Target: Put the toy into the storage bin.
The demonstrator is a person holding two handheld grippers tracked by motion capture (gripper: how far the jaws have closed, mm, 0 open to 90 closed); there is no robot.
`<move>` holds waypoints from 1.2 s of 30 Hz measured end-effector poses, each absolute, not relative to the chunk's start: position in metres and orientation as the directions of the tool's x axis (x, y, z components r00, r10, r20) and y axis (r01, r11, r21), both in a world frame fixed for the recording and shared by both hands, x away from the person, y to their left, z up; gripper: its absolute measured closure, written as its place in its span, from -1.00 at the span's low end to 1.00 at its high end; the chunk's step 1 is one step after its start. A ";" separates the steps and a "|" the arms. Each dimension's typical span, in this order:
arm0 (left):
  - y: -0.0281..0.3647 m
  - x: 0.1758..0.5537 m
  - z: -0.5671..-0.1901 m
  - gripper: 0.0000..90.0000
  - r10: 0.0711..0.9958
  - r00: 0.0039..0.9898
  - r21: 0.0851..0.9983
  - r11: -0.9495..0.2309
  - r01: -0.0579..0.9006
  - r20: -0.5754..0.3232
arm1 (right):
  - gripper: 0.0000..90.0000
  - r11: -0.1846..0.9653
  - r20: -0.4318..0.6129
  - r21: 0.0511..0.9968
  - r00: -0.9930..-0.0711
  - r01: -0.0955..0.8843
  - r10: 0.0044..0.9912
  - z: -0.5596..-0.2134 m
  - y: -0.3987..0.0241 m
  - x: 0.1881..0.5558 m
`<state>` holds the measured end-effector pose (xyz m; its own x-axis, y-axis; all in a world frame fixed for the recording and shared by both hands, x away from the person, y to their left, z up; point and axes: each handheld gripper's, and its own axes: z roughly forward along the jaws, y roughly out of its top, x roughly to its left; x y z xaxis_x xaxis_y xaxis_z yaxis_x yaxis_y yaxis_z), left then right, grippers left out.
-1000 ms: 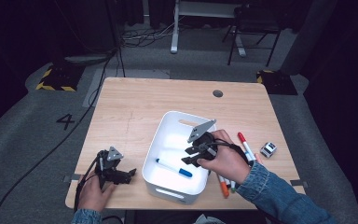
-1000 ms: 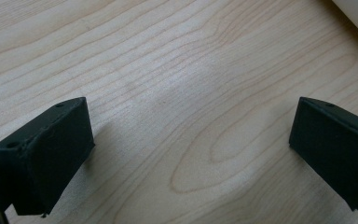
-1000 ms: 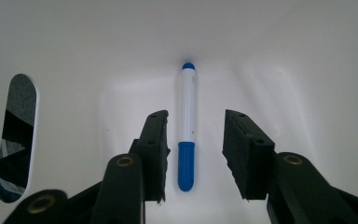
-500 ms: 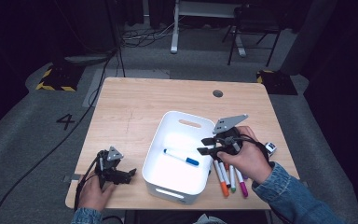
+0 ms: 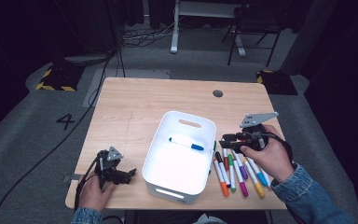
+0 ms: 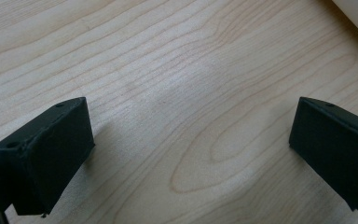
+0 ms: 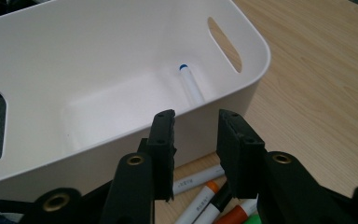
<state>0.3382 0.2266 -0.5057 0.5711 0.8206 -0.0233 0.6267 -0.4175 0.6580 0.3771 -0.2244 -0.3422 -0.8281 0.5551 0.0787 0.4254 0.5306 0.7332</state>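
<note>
Your right gripper hovers at centre right of the high view, over the markers lying beside the white bin. Its jaws have just been closing, with nothing between them yet. The markers lie packed, so you probably risk pinching two. One blue marker lies in the bin. Your left gripper rests at lower left, jaws apart and empty.

White bin blocking mid-table, markers crowding its right side, bare wood open left and beyond
</note>
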 end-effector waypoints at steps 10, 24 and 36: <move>0.227 0.338 -0.506 -1.00 0.821 0.571 0.658 -0.417 0.627 -0.024 | 0.43 0.479 0.052 0.754 -0.768 0.450 0.639 -0.359 -0.269 0.385; 0.227 0.338 -0.506 -1.00 0.821 0.571 0.658 -0.417 0.627 -0.024 | 0.51 0.491 0.002 0.659 -0.654 0.570 0.756 -0.395 -0.322 0.392; 0.227 0.338 -0.506 -1.00 0.821 0.571 0.658 -0.417 0.627 -0.024 | 0.57 0.468 0.003 0.580 -0.576 0.667 0.817 -0.426 -0.342 0.388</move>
